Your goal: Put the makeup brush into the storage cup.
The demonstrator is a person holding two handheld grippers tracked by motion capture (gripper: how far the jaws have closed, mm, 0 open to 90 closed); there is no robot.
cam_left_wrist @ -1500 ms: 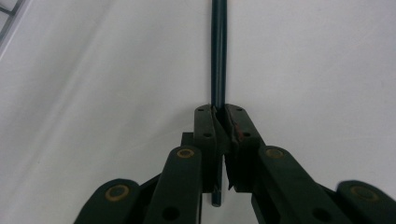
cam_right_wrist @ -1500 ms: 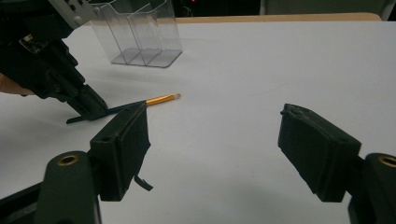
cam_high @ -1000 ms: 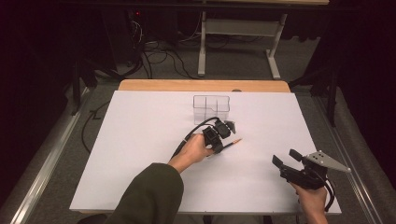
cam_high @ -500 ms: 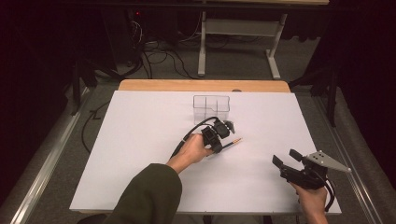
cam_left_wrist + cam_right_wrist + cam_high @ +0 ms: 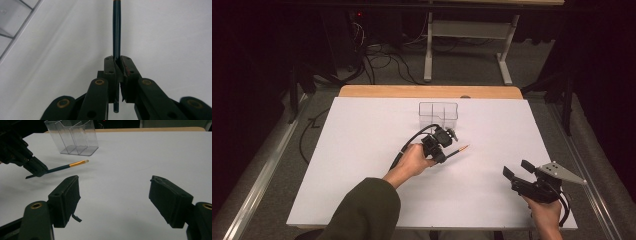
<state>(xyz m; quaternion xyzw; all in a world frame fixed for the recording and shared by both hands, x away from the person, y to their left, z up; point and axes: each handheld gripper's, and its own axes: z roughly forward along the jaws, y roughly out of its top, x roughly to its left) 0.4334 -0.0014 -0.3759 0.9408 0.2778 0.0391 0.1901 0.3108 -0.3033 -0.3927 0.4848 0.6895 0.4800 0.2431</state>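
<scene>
Left claw [image 5: 443,156] gripping unmarked pencil [image 5: 458,150], right claw [image 5: 518,169] open

**A darkened lab recording bay**

The white tabletop [image 5: 362,150] sits on grey carpet [image 5: 272,165] amid black surroundings. Loose cables [image 5: 382,62] sprawl across the floor behind it, near a metal-legged workbench frame [image 5: 467,50]. A red indicator light [image 5: 358,14] glows on dark equipment at the back.

On the bench [image 5: 362,165], the divided holder [image 5: 438,114] stood toward the back, the left tongs [image 5: 443,156] with the pencil [image 5: 458,150] just before it, the right tongs [image 5: 518,170] near the front right.
</scene>
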